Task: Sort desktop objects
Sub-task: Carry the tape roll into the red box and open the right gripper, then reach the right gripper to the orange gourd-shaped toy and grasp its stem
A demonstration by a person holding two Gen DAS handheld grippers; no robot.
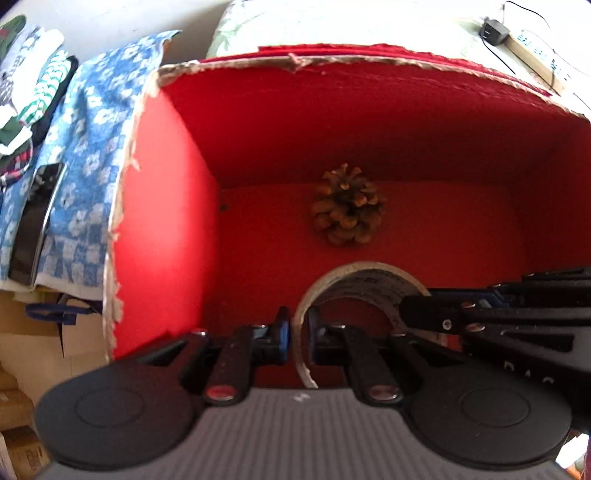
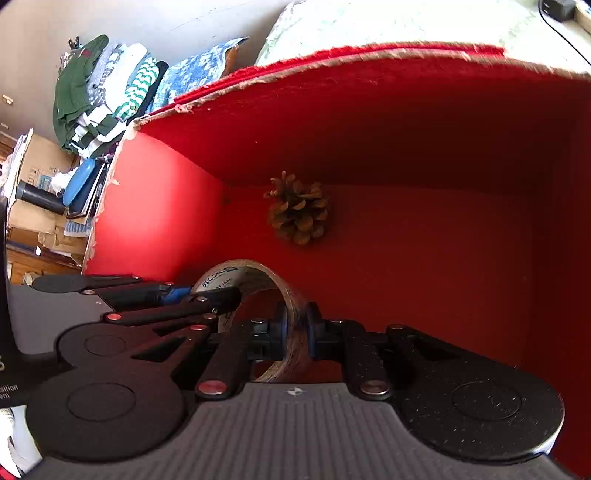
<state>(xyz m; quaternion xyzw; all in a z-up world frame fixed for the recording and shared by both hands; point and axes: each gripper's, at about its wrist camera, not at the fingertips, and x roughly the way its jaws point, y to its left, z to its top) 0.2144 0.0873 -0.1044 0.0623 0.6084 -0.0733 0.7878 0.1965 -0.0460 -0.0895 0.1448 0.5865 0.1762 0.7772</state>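
A roll of clear tape (image 1: pixel 354 280) is held over the open red box (image 1: pixel 166 240). My left gripper (image 1: pixel 298 332) is shut on the roll's left wall. My right gripper (image 2: pixel 297 328) is shut on the roll's (image 2: pixel 258 275) right wall, and it shows in the left wrist view (image 1: pixel 413 310) coming in from the right. My left gripper shows in the right wrist view (image 2: pixel 207 295) coming in from the left. A brown pine cone (image 1: pixel 347 205) lies on the box floor near the back wall; it also shows in the right wrist view (image 2: pixel 297 208).
The red box (image 2: pixel 147 206) has torn cardboard rims. Left of it lie a blue patterned cloth (image 1: pixel 88 147), a dark phone (image 1: pixel 35 221), and folded clothes (image 2: pixel 99 92). Cardboard boxes (image 2: pixel 33 221) stand at the far left. A black charger (image 1: pixel 493 31) sits behind the box.
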